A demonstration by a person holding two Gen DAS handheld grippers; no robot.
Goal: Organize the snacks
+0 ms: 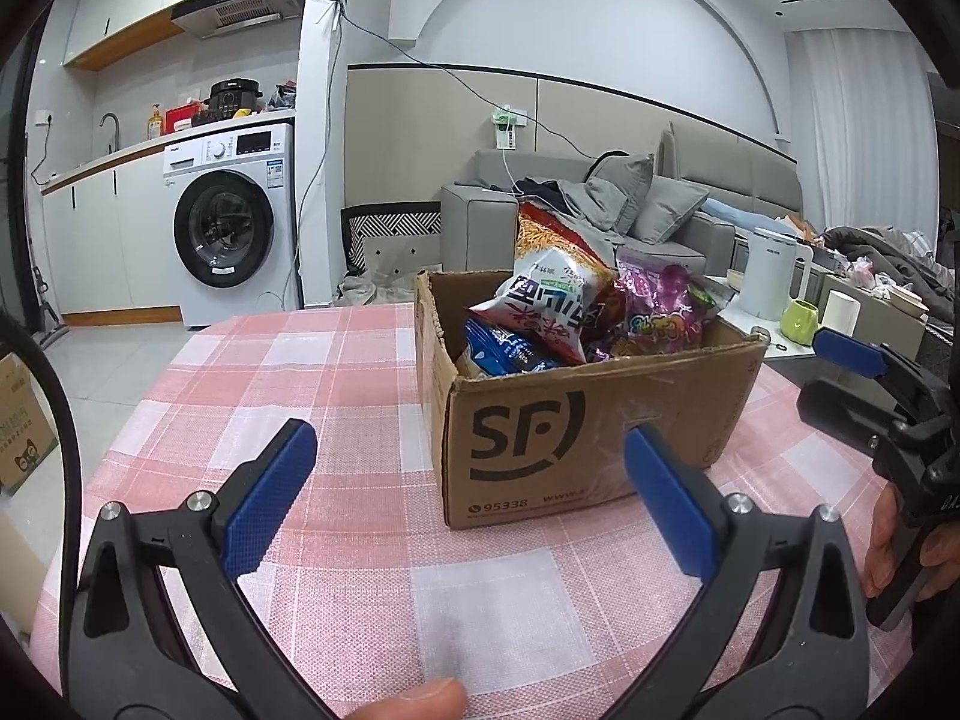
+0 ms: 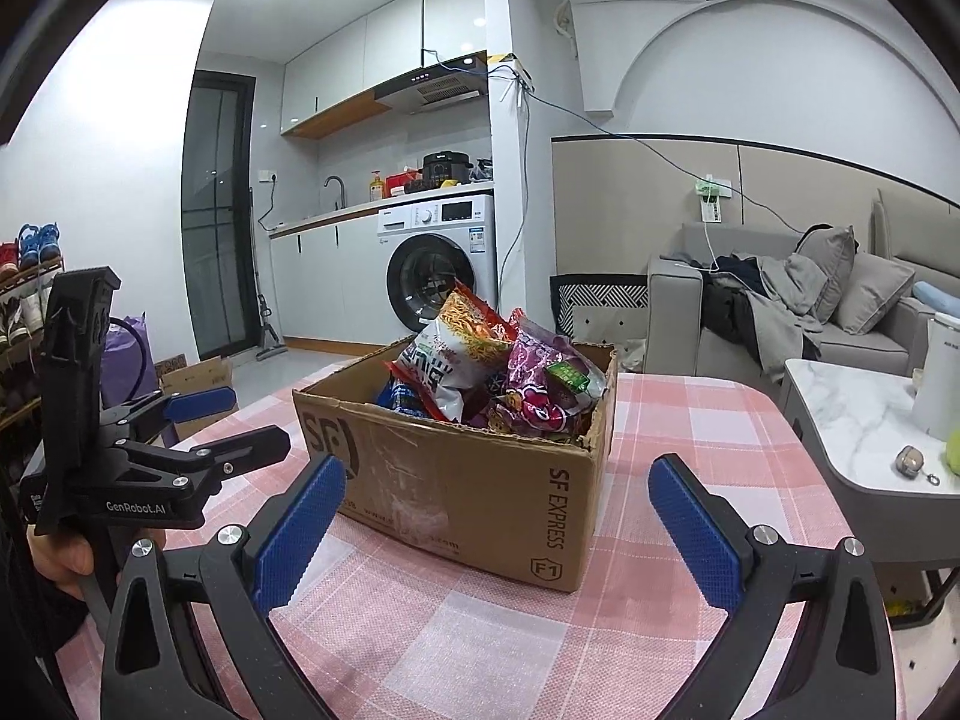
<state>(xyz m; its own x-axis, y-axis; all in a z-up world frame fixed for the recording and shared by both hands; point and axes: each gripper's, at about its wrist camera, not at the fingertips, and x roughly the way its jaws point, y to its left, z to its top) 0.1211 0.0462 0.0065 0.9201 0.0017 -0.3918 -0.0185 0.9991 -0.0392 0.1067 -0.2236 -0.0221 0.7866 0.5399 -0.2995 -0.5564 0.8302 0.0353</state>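
Observation:
A brown SF cardboard box [image 1: 591, 420] [image 2: 480, 480] stands open on the pink plaid tablecloth [image 1: 300, 372] [image 2: 690, 420]. Snack bags stick out of it: an orange noodle bag [image 1: 555, 237] [image 2: 474, 324], a white and red bag [image 1: 546, 306] [image 2: 435, 369], a purple bag [image 1: 660, 306] [image 2: 540, 378] and a blue bag [image 1: 510, 354]. My left gripper [image 1: 468, 450] [image 2: 252, 417] is open, low over the cloth at the box's near left. My right gripper [image 2: 498, 474] [image 1: 822, 378] is open before the box's near right corner. Neither holds anything.
A marble side table [image 2: 852, 408] stands right of the table with a white kettle [image 1: 771, 273] [image 2: 942, 378] and a green cup [image 1: 798, 321]. Behind are a grey sofa [image 2: 780, 312] and a washing machine [image 1: 231, 222]. A cardboard box [image 2: 198, 375] sits on the floor at left.

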